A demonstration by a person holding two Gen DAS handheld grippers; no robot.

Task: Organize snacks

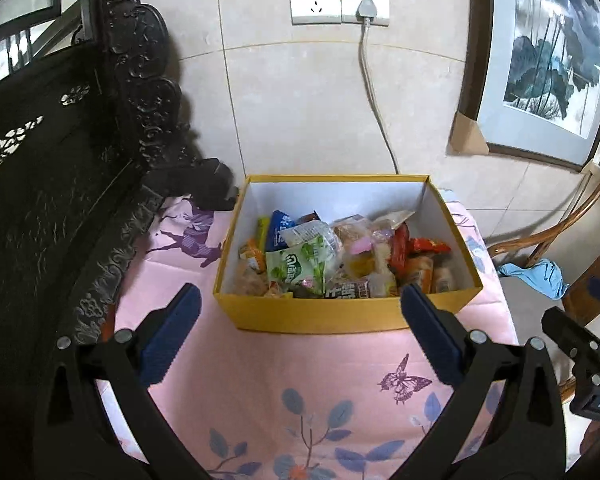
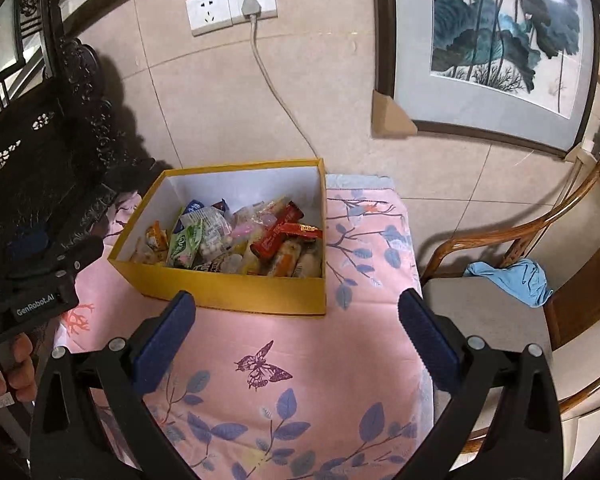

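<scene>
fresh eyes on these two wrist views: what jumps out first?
The open yellow cardboard box heaped with bright wrapped snack packets sits mid-frame on the pink floral cloth, against the tiled wall. Both grippers, the left gripper and the right gripper, hang open and empty just short of it. To the right, a crumpled blue cloth lies on a wooden chair.

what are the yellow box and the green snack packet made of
Yellow box: looks like matte cardboard, with thin straight walls, crisp folded corners and a white inside. Green snack packet: probably glossy plastic film, crinkled, with light glinting off it.
</scene>
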